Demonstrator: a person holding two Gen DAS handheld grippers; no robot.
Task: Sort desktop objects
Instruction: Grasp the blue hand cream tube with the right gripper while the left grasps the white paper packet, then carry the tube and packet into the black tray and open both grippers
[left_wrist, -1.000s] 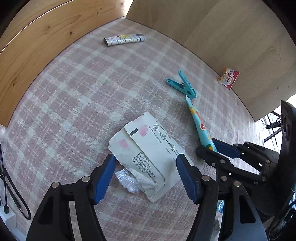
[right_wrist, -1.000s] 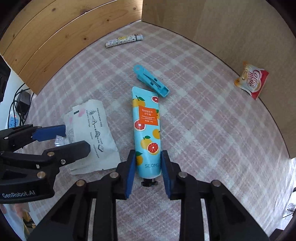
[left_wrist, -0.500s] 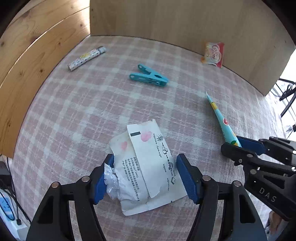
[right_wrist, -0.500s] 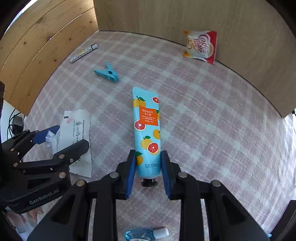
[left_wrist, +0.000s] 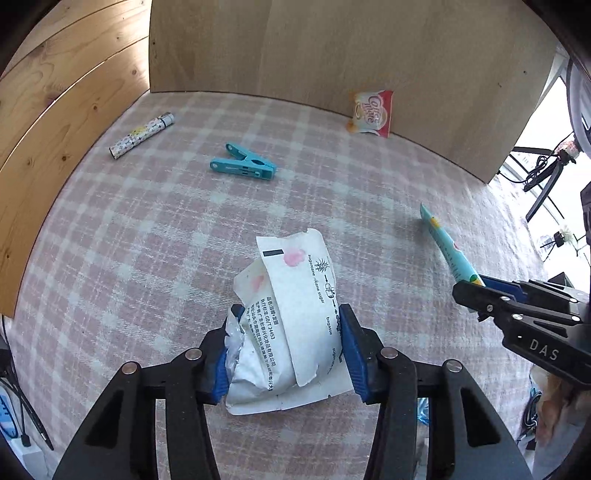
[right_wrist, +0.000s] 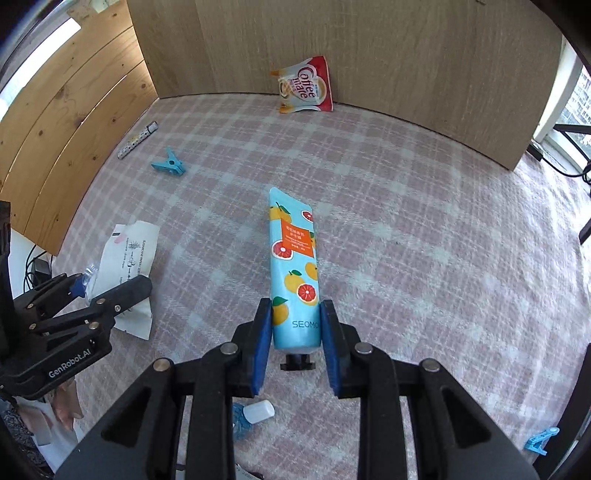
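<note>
My left gripper (left_wrist: 288, 347) is shut on a crumpled white paper packet (left_wrist: 291, 314) and holds it above the pink plaid cloth; the packet also shows in the right wrist view (right_wrist: 129, 254). My right gripper (right_wrist: 295, 332) is shut on the cap end of a blue hand cream tube with orange fruit print (right_wrist: 293, 266), lifted over the cloth. The tube's tail shows in the left wrist view (left_wrist: 447, 247). A teal clothespin (left_wrist: 243, 167) and a patterned lighter (left_wrist: 142, 134) lie far left.
A Coffee-mate sachet (right_wrist: 304, 85) leans on the wooden back wall (right_wrist: 369, 48). A wooden wall (left_wrist: 55, 110) bounds the left. A small bottle with a white cap (right_wrist: 255, 413) lies under my right gripper. Another blue clothespin (right_wrist: 539, 443) lies at the near right.
My left gripper has closed on the paper packet and lifted it. Both grippers have swung with their loads, turning to face the back wall.
</note>
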